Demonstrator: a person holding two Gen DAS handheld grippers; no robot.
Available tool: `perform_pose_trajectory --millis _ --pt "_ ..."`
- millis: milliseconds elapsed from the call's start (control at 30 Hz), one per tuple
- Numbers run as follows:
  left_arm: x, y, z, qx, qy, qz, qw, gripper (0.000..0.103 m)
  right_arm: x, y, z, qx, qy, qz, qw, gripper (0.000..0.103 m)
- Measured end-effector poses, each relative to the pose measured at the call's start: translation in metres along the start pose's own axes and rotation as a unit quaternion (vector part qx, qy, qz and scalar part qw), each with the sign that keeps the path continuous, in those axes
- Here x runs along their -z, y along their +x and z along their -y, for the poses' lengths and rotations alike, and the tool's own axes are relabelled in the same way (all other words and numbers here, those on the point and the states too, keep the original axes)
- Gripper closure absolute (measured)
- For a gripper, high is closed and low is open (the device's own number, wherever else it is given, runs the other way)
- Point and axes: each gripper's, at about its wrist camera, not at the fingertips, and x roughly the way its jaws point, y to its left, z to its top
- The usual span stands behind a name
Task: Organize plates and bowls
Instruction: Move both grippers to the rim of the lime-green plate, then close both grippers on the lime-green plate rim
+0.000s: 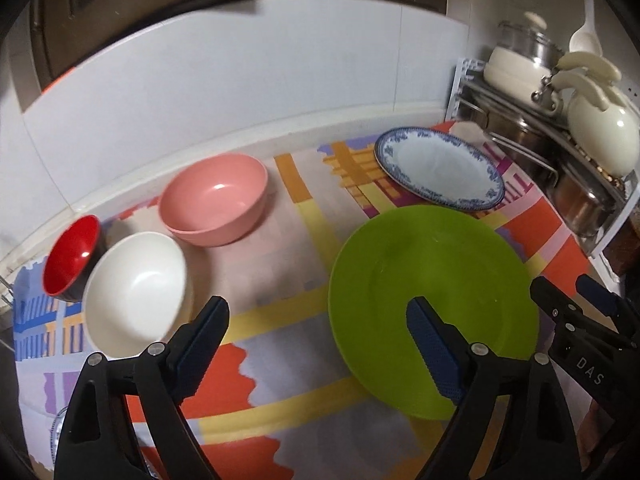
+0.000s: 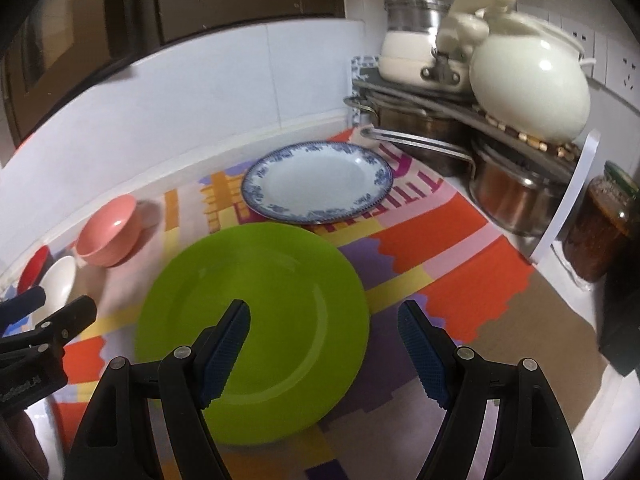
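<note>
A green plate [image 1: 432, 292] lies on the patterned mat, with a blue-rimmed white plate [image 1: 438, 168] behind it. A pink bowl [image 1: 214, 200], a white bowl [image 1: 134, 292] and a red-and-black bowl [image 1: 72, 258] stand at the left. My left gripper [image 1: 320, 332] is open and empty above the mat, its right finger over the green plate's left part. My right gripper [image 2: 324, 340] is open and empty, astride the green plate's [image 2: 256, 328] right rim. The right wrist view also shows the blue-rimmed plate [image 2: 318, 182] and the pink bowl [image 2: 110, 232].
A metal rack [image 2: 460, 120] with steel pots and cream pots [image 2: 528, 84] fills the back right corner. A jar [image 2: 600, 228] stands at the right. A white tiled wall [image 1: 240, 80] backs the counter. The right gripper shows in the left wrist view [image 1: 580, 308].
</note>
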Motion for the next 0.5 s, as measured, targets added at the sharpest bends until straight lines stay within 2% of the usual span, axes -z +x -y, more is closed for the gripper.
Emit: perform_pose_trajectory --millis 267,500 --pt "-0.008 0.045 0.013 0.001 0.015 -0.032 0.9994 0.017 0.001 0.041 0.016 0.005 0.024 -0.033 0.999 0.026" --pt "-0.007 0.075 0.016 0.019 0.003 -0.074 0.9971 0.024 0.002 0.067 0.022 0.012 0.024 -0.053 0.998 0.026"
